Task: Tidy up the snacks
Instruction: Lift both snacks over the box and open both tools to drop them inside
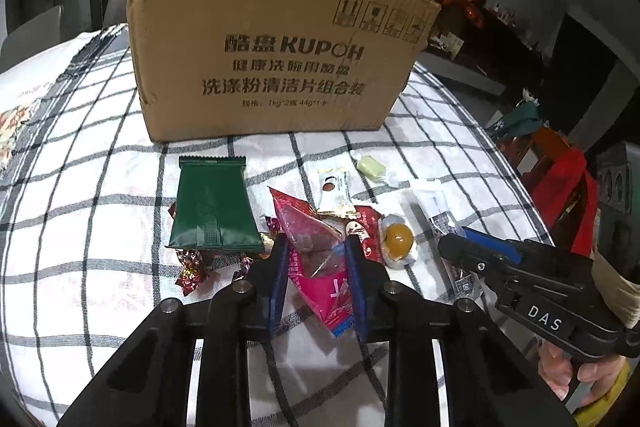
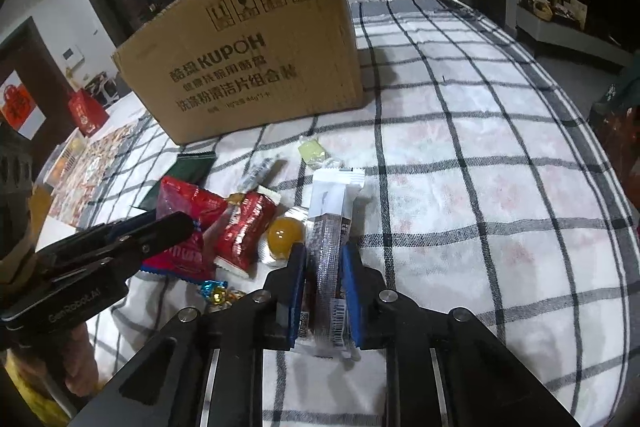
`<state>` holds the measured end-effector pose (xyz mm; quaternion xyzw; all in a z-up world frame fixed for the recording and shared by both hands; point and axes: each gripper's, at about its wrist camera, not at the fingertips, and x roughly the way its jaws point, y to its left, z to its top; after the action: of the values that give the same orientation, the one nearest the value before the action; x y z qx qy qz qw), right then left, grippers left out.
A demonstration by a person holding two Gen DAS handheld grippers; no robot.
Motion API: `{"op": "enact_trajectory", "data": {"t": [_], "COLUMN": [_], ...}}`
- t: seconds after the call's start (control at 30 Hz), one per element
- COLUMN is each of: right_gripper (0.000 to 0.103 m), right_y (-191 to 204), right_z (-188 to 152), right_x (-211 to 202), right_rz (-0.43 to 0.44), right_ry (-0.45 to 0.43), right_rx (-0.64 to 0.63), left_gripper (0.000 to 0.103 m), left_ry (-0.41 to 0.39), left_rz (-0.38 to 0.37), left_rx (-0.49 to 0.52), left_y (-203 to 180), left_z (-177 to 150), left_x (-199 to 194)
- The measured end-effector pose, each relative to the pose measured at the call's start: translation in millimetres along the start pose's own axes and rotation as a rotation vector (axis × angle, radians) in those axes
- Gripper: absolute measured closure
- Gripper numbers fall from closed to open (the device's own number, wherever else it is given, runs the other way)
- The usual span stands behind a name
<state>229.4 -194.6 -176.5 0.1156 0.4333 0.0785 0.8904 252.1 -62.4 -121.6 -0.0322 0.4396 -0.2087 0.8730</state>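
Both tongs tilt down over the checked surface (image 2: 480, 147). Left tongs (image 1: 316, 247), lower centre, clamped on a pink packet (image 1: 316, 259). Right tongs (image 2: 323, 259), lower centre, clamped on a long clear bar wrapper (image 2: 328, 251). "DAS" on right tool, "GenRobot.AI" on left. Behind, upper centre, cardboard box (image 1: 272, 59) reads "KUPOH".

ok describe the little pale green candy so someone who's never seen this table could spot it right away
Start at the big cardboard box standing on the checked tablecloth. Just in front of its right-hand end, nearer than the box but beyond the main heap of snacks, lies the pale green candy. It is the only light green piece, a small square in a clear twisted wrapper, lying apart from the red packets and the dark green pouch.
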Motion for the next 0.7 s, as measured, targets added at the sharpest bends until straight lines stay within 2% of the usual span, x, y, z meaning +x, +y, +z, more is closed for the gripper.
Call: {"op": "enact_trajectory", "data": {"t": [0.43, 0.7], "right_gripper": [0.083, 0.083], "right_y": [20, 33], "right_z": [20, 48], "right_x": [-43, -62], "right_rz": [0.051, 0.098], "right_ry": [-0.105, -0.173], "right_rx": [-0.034, -0.054], "left_gripper": [0.076, 0.076], "left_ry": [-0.107, -0.183], "left_rz": [-0.003, 0.008], "left_rx": [0.018, 0.045], "left_y": [-8, -10], "left_z": [16, 45], "left_x": [-46, -75]}}
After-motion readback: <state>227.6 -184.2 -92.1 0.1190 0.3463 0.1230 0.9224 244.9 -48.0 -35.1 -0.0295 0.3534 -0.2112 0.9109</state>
